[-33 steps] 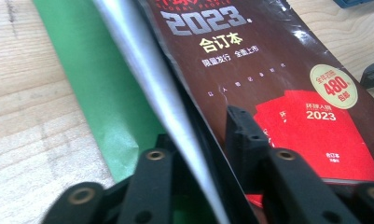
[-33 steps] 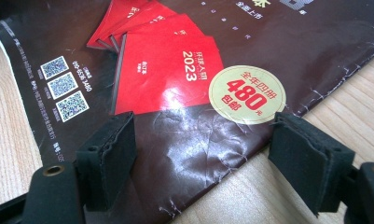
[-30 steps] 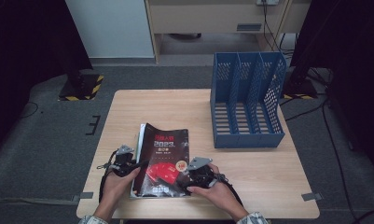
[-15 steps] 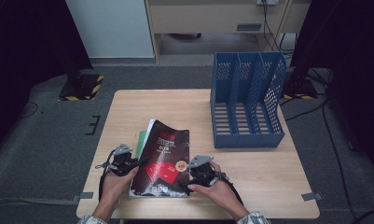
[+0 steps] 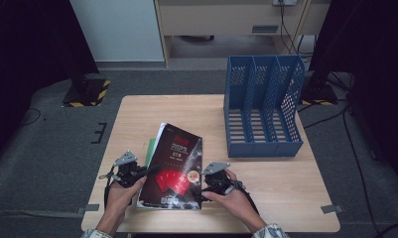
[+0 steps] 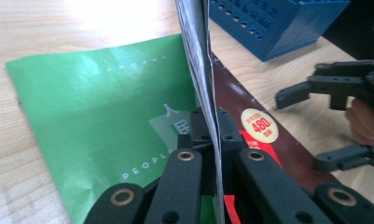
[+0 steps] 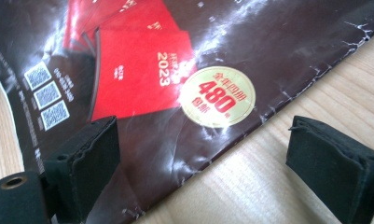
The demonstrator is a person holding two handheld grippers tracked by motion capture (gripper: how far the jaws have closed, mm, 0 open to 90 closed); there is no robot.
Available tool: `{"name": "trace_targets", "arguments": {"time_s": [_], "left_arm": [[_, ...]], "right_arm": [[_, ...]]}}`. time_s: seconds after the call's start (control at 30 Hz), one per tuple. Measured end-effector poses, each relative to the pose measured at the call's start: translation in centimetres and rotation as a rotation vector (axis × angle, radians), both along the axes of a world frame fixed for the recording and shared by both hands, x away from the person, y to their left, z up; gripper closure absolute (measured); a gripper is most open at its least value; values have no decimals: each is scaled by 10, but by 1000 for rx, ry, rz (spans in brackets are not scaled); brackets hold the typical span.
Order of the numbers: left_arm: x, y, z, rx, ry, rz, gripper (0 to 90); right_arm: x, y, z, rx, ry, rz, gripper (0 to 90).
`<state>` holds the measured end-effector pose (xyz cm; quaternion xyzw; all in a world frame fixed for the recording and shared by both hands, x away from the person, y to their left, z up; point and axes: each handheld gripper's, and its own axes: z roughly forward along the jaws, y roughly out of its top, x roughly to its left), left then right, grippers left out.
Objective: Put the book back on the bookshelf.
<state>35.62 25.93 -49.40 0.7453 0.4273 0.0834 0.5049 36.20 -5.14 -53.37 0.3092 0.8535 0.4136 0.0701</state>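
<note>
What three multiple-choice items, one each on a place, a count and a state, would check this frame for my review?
1. Where does the blue file rack stand on the table?
A. far right part
B. near left corner
C. on the dark book

2. How many compartments does the rack have?
A. two
B. three
C. five

3. What is the left hand-held gripper doing?
A. hanging open above the rack
B. lying on the floor
C. clamped on the dark book's lifted edge

Key: 1 A, the high view shows it at the far right of the table; 2 B, two dividers split it into three slots; 3 C, the left gripper view shows the jaws shut on the raised cover edge above the green booklet.
</note>
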Motion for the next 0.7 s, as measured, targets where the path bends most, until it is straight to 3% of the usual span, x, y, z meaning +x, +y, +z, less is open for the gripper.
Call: {"name": "trace_targets", "arguments": {"time_s": [0.33,0.53,0.67,0.7], "left_arm": [[-7,1,9,-47,-45,-22,891],[-9,4,13,-81,-62,-25,892],[-8,4,11,-80,-54,-17,891],[-7,4,9,-70,-41,-5,890]], "right_arm": [[16,3,2,23,27,-13,101],[37,9,2,55,69,-42,146],[47,13,0,83,105,-44,180],[46,15,-2,80,92,-46,179]]}}
